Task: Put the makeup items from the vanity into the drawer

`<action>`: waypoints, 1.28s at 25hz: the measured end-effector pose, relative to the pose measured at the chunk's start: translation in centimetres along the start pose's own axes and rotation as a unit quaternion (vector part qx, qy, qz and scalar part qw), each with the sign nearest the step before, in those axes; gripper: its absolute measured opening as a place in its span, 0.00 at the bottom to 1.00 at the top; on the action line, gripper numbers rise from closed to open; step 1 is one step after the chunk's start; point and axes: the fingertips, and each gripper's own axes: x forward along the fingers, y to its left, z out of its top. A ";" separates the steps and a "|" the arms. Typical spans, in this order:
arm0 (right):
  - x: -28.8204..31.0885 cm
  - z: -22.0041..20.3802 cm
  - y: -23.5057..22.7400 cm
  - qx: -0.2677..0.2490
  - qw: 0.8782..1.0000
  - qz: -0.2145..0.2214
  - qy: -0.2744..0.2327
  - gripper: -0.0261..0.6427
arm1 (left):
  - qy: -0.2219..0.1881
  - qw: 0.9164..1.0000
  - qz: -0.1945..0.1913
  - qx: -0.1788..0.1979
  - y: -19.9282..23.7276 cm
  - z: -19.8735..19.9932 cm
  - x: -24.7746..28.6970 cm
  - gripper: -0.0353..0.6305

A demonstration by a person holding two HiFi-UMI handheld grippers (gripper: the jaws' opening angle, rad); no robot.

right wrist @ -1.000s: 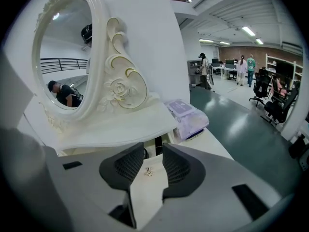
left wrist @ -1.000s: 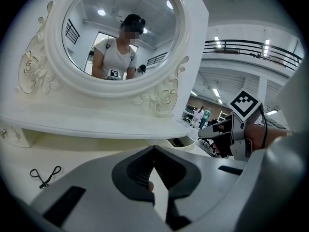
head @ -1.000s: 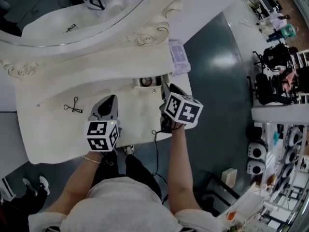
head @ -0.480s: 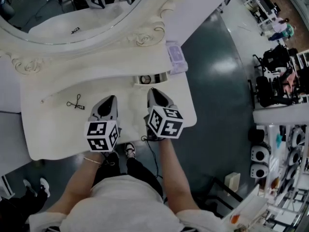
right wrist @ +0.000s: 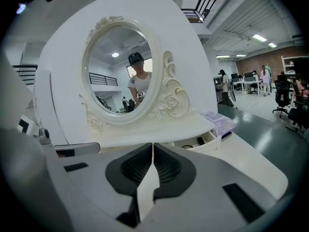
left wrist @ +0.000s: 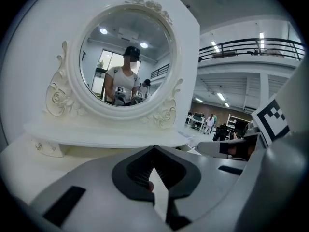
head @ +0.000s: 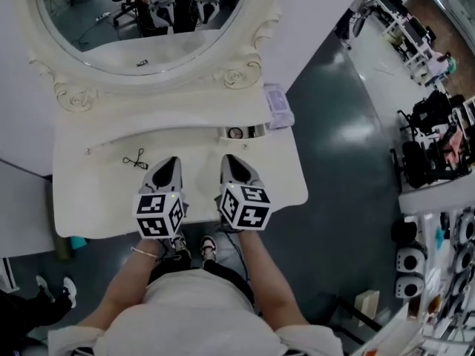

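The eyelash curler (head: 134,159) is seen on the left part of the vanity top (head: 89,199), away from the near edge, with bare surface around it. The drawer (head: 256,133) is pulled out slightly at the far right, and a round compact (head: 235,133) is seen inside. The left gripper (head: 169,163) is held closed and empty. The jaws of the right gripper (head: 228,160) have just been closing and are now together on nothing.
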 end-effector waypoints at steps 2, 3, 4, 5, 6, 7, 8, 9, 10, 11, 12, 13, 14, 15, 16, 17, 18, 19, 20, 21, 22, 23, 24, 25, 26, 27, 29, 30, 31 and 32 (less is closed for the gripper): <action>-0.7 0.5 1.0 -0.005 1.000 0.006 -0.017 0.07 | -0.009 1.000 0.007 0.003 0.1 0.6 -1.1 0.06; -1.0 0.7 1.6 -0.008 1.000 0.008 -0.024 0.07 | -0.014 1.000 0.011 0.005 0.2 0.8 -1.6 0.06; -1.2 0.9 2.1 -0.013 0.999 0.012 -0.030 0.07 | -0.018 1.000 0.014 0.007 0.2 1.1 -2.1 0.06; -1.5 1.0 2.6 -0.018 0.999 0.017 -0.033 0.07 | -0.022 1.000 0.018 0.009 0.3 1.3 -2.6 0.06; -1.7 1.1 3.2 -0.024 0.999 0.022 -0.035 0.07 | -0.025 0.999 0.021 0.010 0.3 1.5 -3.0 0.06; -1.9 1.2 3.7 -0.029 0.999 0.028 -0.037 0.07 | -0.029 0.999 0.024 0.010 0.3 1.6 -3.4 0.06; -2.0 1.2 4.2 -0.034 0.998 0.034 -0.038 0.07 | -0.033 0.999 0.027 0.010 0.4 1.7 -3.7 0.06; -2.1 1.2 4.6 -0.039 0.998 0.039 -0.038 0.07 | -0.035 0.999 0.031 0.010 0.5 1.8 -4.0 0.06; -2.1 1.2 5.1 -0.043 0.997 0.044 -0.039 0.07 | -0.037 0.999 0.034 0.009 0.7 1.8 -4.2 0.06; -2.2 1.1 5.4 -0.046 0.997 0.049 -0.040 0.07 | -0.037 0.999 0.037 0.007 0.8 1.7 -4.4 0.06; -2.2 1.1 5.7 -0.047 0.997 0.053 -0.039 0.07 | -0.037 0.999 0.039 0.006 1.0 1.7 -4.6 0.06; -2.3 1.0 6.0 -0.047 0.997 0.056 -0.038 0.07 | -0.037 0.998 0.041 0.005 1.1 1.5 -4.8 0.06; -2.3 0.9 6.1 -0.047 0.997 0.058 -0.037 0.07 | -0.037 0.998 0.044 0.003 1.2 1.5 -5.0 0.06; -2.4 0.8 6.2 -0.047 0.996 0.060 -0.037 0.07 | -0.038 0.998 0.047 0.002 1.3 1.4 -5.3 0.06; -2.4 0.8 6.4 -0.047 0.996 0.062 -0.036 0.07 | -0.041 0.998 0.050 0.002 1.4 1.4 -5.5 0.06; -2.4 0.7 6.5 -0.048 0.996 0.065 -0.036 0.07 | -0.044 0.998 0.053 0.002 1.5 1.4 -5.7 0.06; -2.4 0.7 6.7 -0.049 0.996 0.067 -0.036 0.07 | -0.047 0.997 0.057 0.002 1.6 1.5 -5.9 0.06; -2.4 0.7 6.9 -0.051 0.996 0.070 -0.036 0.07 | -0.050 0.997 0.060 0.003 1.7 1.6 -6.1 0.06; -2.4 0.6 7.1 -0.052 0.995 0.072 -0.035 0.07 | -0.052 0.997 0.062 0.003 1.8 1.6 -6.2 0.06; -2.4 0.6 7.2 -0.054 0.995 0.074 -0.034 0.07 | -0.053 0.997 0.063 0.003 1.8 1.6 -6.3 0.06; -2.4 0.5 7.3 -0.055 0.995 0.075 -0.033 0.07 | -0.055 0.997 0.063 0.004 1.8 1.7 -6.4 0.06; -2.3 0.5 7.4 -0.056 0.995 0.077 -0.032 0.07 | -0.056 0.997 0.062 0.006 1.7 1.7 -6.5 0.06; -2.3 0.5 7.5 -0.057 0.995 0.078 -0.031 0.07 | -0.056 0.997 0.060 0.007 1.7 1.8 -6.5 0.06; -2.2 0.4 7.6 -0.057 0.995 0.080 -0.029 0.07 | -0.056 0.997 0.059 0.006 1.6 1.8 -6.6 0.06; -2.1 0.3 7.7 -0.057 0.995 0.082 -0.027 0.07 | -0.057 0.997 0.059 0.005 1.7 1.8 -6.6 0.06; -2.0 0.1 7.8 -0.056 0.995 0.084 -0.024 0.07 | -0.058 0.996 0.061 0.003 1.8 1.7 -6.7 0.06; -1.6 -0.3 8.1 -0.054 0.994 0.088 -0.017 0.07 | -0.057 0.996 0.068 0.000 2.3 1.5 -6.8 0.06; -1.4 -0.6 8.3 -0.054 0.994 0.091 -0.013 0.07 | -0.056 0.996 0.073 -0.001 2.6 1.3 -6.9 0.06; -1.2 -0.8 8.5 -0.054 0.994 0.093 -0.008 0.07 | -0.054 0.996 0.078 -0.003 3.1 1.1 -7.0 0.06; -1.0 -1.2 8.8 -0.055 0.994 0.096 -0.003 0.07 | -0.051 0.995 0.083 -0.007 3.5 0.8 -7.2 0.06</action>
